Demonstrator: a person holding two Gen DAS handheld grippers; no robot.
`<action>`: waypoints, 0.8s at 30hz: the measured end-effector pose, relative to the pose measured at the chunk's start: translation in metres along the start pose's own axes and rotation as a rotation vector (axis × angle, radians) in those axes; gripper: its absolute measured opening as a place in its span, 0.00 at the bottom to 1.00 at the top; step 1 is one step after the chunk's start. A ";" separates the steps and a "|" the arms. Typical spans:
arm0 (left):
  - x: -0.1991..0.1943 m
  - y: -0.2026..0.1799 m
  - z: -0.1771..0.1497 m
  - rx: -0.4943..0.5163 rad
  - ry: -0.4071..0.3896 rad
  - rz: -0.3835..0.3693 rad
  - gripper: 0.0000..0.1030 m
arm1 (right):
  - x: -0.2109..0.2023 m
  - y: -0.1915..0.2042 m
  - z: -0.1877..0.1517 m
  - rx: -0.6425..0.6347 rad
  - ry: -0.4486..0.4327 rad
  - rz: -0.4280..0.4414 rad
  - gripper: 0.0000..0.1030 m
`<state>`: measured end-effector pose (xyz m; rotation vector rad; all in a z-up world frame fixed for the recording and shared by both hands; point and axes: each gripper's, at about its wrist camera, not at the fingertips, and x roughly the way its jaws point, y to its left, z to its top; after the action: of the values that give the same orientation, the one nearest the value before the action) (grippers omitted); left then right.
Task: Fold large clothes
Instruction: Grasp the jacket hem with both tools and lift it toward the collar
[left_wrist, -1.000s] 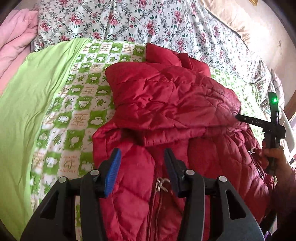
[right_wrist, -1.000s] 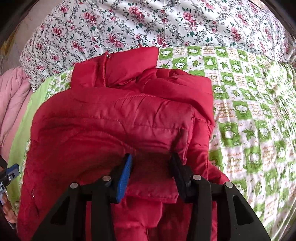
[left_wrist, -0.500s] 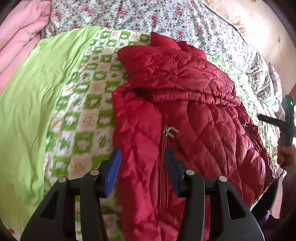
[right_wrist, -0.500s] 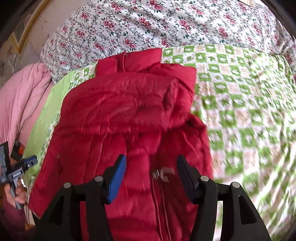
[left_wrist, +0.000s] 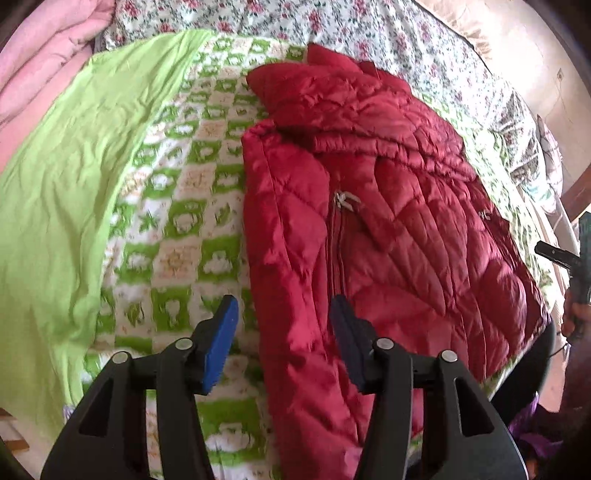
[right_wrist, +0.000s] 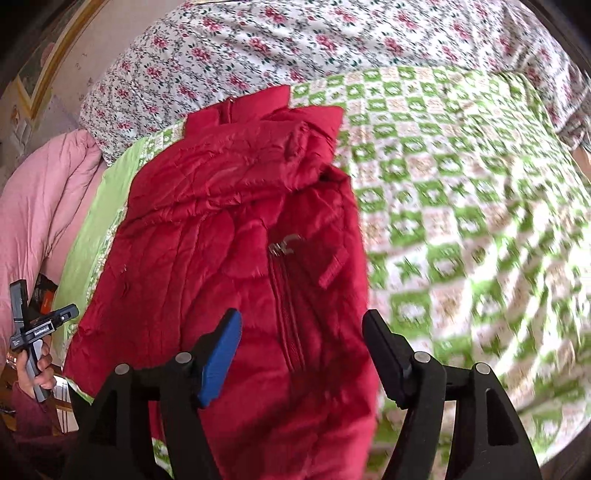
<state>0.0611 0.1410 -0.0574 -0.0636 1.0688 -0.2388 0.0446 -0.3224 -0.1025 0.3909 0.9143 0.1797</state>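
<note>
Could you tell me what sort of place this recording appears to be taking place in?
Most likely a bedroom at home. A red quilted jacket lies on a bed spread with a green-and-white checked quilt, a floral sheet lies beyond it, and a pink padded blanket is bunched at the side.

Bright daylight, soft shadows; motion blur on checked quilt (right_wrist: 480, 229); fisheye bending, dark vignette at edges.

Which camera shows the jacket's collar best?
The right wrist view: the collar stands clear at the far end of the jacket, its zip end visible. In the left wrist view only a sliver of the collar peeks out behind the folded sleeve.
</note>
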 end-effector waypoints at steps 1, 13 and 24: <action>0.001 -0.001 -0.003 0.003 0.010 -0.004 0.50 | -0.002 -0.003 -0.003 0.003 0.007 -0.005 0.67; 0.010 -0.012 -0.032 0.000 0.112 -0.041 0.56 | 0.001 -0.032 -0.037 0.055 0.142 -0.023 0.68; 0.016 -0.022 -0.044 0.036 0.157 -0.053 0.60 | 0.018 -0.021 -0.061 0.037 0.253 0.005 0.68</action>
<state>0.0264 0.1184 -0.0884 -0.0416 1.2195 -0.3143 0.0069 -0.3205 -0.1575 0.4107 1.1672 0.2207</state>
